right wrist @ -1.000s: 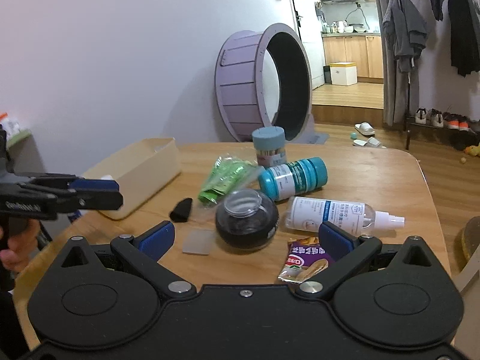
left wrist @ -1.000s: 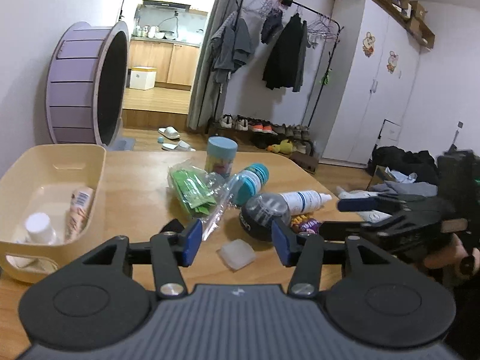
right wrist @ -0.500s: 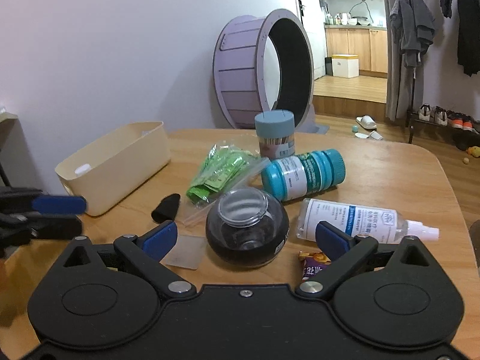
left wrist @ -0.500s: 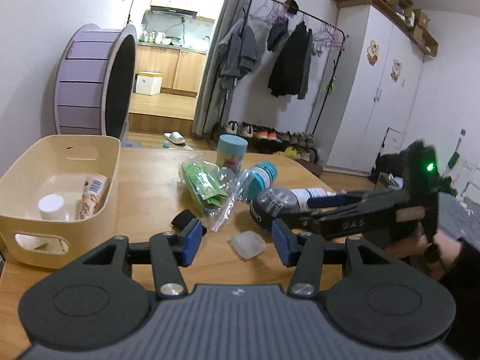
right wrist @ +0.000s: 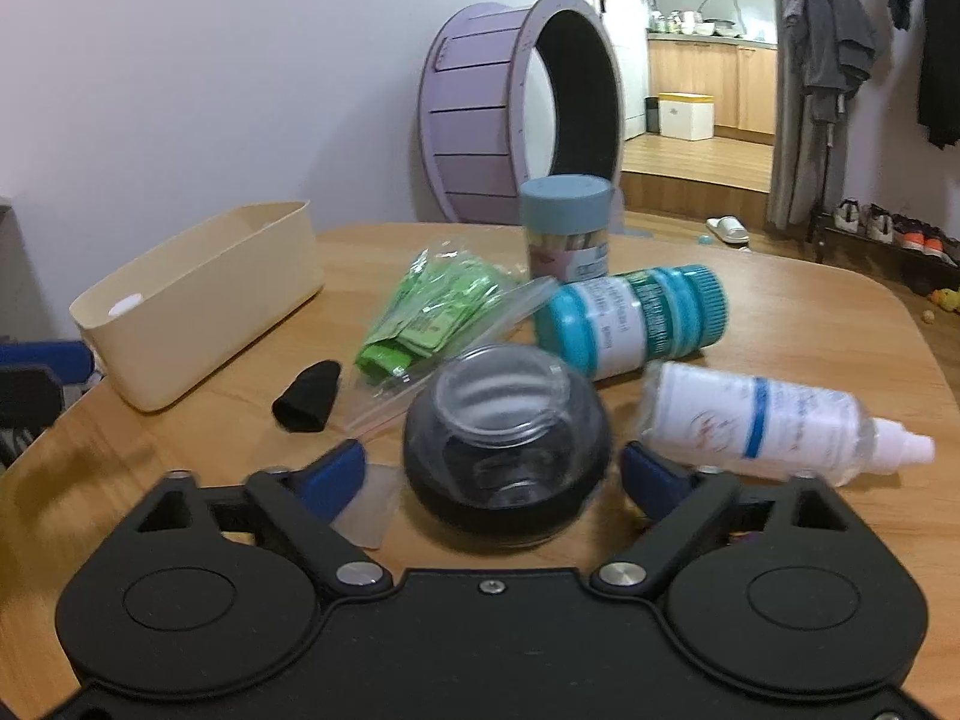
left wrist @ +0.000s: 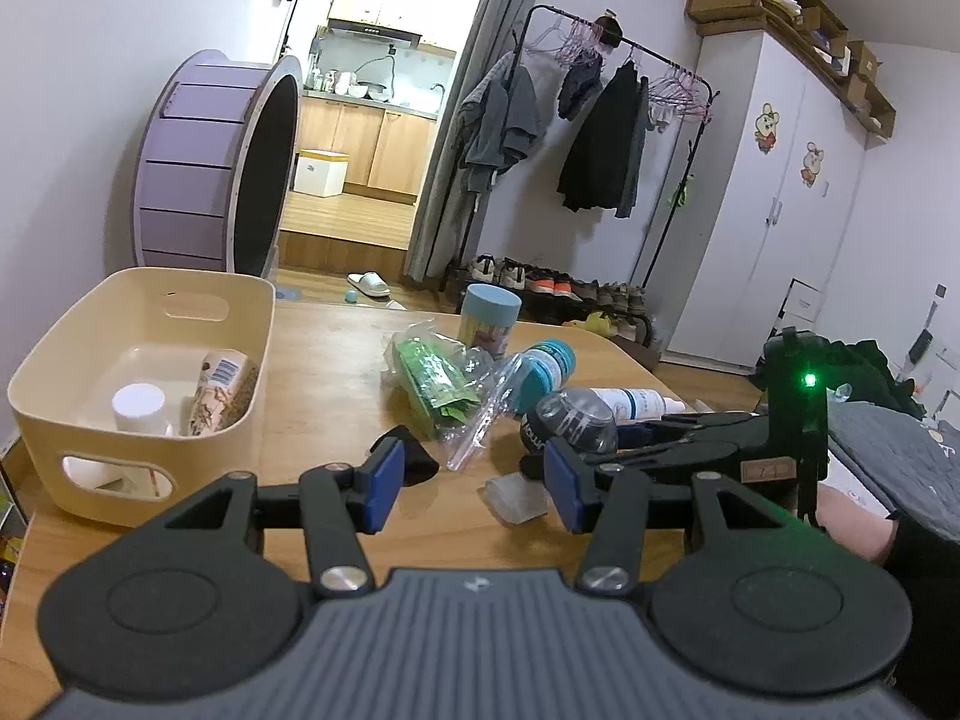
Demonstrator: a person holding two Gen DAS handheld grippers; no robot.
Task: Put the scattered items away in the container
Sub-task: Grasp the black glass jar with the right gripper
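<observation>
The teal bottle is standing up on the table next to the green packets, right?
Not quite. The teal bottle is lying on its side, not standing up. It is on the table next to the green packets, as you said. The right wrist view shows it best.

The right hand-held gripper (right wrist: 492, 471), jaws just closing, straddles the round dark jar (right wrist: 507, 447) (pads not yet touching).

A lived-in home. A clothes rack (left wrist: 606, 138) with coats stands over a row of shoes (left wrist: 552, 288). A doorway opens onto a kitchen (left wrist: 372, 114), beside a white wardrobe (left wrist: 780, 198).
</observation>
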